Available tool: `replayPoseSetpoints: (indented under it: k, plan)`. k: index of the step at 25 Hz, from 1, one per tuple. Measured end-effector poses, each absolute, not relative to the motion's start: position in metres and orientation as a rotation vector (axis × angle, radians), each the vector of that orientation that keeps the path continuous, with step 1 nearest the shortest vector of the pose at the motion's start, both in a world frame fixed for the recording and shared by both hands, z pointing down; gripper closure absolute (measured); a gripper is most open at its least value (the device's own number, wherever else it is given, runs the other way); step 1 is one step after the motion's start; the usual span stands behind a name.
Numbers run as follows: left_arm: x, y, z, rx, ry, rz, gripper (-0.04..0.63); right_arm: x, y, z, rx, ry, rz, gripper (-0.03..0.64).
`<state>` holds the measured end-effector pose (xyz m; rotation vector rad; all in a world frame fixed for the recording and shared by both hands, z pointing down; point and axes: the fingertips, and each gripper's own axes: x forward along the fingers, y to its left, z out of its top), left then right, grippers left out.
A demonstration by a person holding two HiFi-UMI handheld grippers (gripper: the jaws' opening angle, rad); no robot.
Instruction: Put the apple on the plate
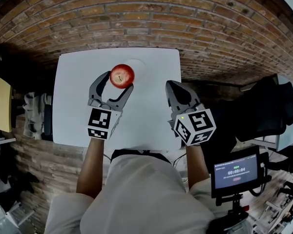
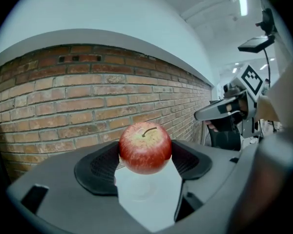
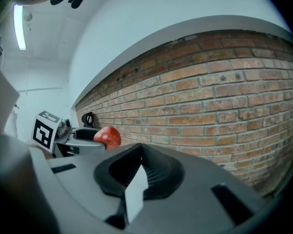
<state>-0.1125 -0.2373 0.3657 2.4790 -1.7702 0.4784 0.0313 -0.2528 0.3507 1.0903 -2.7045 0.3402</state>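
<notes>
Brickwork [image 1: 136,13] in red-brown fills the upper part of the head view, and both gripper views show it as a wall beyond the jaws. A white rectangular table [image 1: 151,121] takes the centre of the head view, with the person's pale-shirted torso [image 1: 146,194] at the bottom edge. A small dark screen on a stand [image 1: 236,171] sits at lower right, seen only from the head. The left gripper [image 1: 120,82], centre-left of the frame, is clamped on a round red apple [image 1: 122,75]. Its own view adds the black ribbed pads [image 2: 100,167] pressing both sides and the stalk pointing up. The right gripper [image 1: 172,87], right of centre, has its jaws closed together, holding nothing. A white round plate [image 1: 139,68] shows faintly just behind the apple. The left gripper view shows its outline beneath the fruit, though contact cannot be judged
</notes>
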Motion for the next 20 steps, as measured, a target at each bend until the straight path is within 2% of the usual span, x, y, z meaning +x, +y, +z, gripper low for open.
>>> replayPoseSetpoints:
  k: [20]
  plan:
    - [-0.13,-0.313,0.454,2.439,-1.564,0.569,0.253,0.014,-0.294,0.405,1.123,-2.542,0.43,0.614]
